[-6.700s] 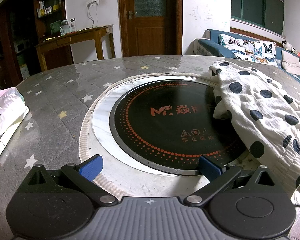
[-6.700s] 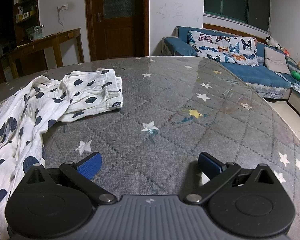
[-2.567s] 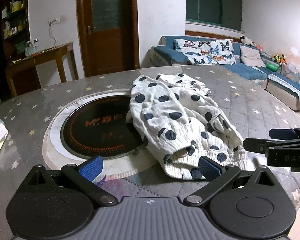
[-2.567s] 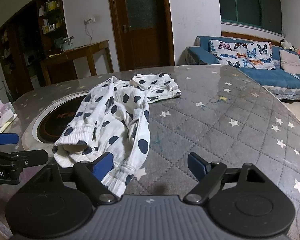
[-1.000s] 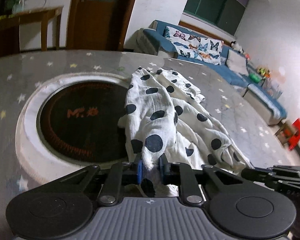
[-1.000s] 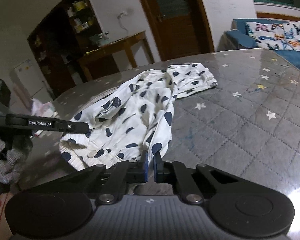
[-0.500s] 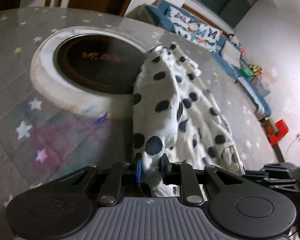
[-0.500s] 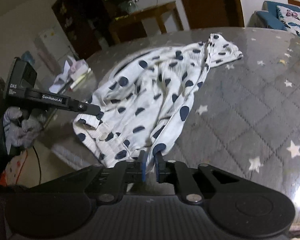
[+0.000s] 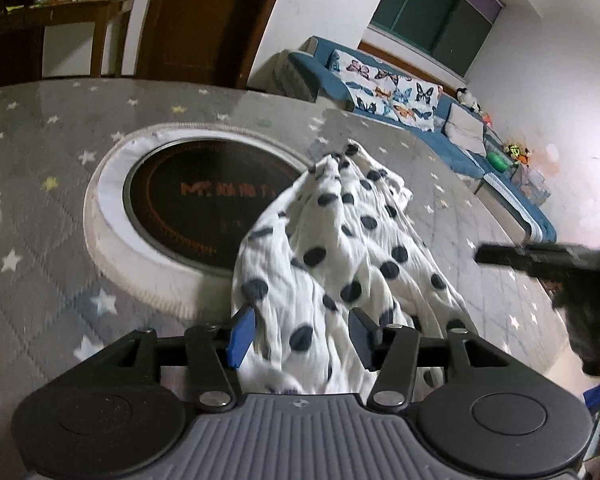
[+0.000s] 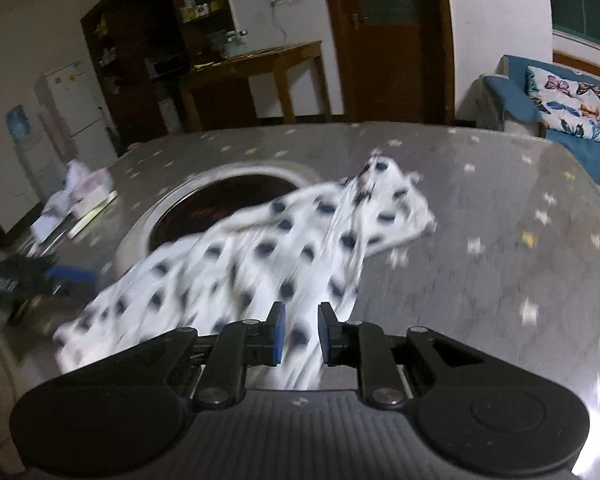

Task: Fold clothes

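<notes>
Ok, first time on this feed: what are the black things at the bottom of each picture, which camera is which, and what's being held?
There is no robot arm. A person holds a gripper in each hand, and a fisheye camera on each one looks forward along its jaws. The black frame at the bottom of each picture is that gripper. One picture is from the left gripper, the other from the right gripper. On the starred table lies a white dotted garment, at the edge of a round black hob. The left jaws stand wide apart with cloth between them, gripping nothing. The right jaws show a narrow gap with cloth in it, and blur hides whether they pinch it.
</notes>
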`<action>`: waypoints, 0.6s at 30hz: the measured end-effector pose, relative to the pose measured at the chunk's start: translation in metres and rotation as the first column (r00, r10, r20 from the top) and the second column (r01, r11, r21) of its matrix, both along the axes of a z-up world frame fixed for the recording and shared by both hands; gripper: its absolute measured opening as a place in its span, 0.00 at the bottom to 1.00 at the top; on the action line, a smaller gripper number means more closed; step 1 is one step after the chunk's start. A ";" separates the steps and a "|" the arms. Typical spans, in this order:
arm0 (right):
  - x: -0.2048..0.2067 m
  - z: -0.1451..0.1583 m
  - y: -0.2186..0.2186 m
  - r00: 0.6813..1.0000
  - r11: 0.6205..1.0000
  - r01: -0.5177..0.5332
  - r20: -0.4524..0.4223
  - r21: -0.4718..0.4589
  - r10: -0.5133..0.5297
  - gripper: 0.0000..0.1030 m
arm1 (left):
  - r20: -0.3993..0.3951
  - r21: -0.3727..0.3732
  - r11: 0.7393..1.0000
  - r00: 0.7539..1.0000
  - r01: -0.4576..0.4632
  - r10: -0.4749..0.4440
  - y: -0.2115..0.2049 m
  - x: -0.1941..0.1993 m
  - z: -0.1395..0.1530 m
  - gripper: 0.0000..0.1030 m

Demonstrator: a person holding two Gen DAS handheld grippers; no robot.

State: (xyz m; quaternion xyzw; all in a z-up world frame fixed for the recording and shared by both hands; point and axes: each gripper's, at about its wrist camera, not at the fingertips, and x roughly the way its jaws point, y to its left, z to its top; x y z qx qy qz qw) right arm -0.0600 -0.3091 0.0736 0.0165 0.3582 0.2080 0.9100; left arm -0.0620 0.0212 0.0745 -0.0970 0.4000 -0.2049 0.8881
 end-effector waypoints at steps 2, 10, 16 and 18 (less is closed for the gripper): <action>0.026 0.000 0.004 1.000 1.000 0.014 0.016 -0.015 -0.014 0.17 | 0.014 -0.001 1.000 1.000 0.005 -0.005 -0.004 0.006 0.002 0.54; 0.126 -0.012 0.024 0.998 0.994 0.065 0.028 -0.088 -0.062 0.17 | 0.027 0.015 0.999 0.998 0.050 -0.051 -0.023 0.030 -0.010 0.47; 0.174 -0.030 0.038 0.997 0.986 0.079 0.027 -0.145 -0.076 0.20 | -0.011 0.029 0.998 0.998 0.058 -0.058 -0.023 0.040 -0.026 0.47; 0.190 -0.037 0.043 0.996 0.984 0.087 0.019 -0.157 -0.085 0.21 | -0.023 0.030 0.998 0.998 0.057 -0.057 -0.022 0.041 -0.031 0.47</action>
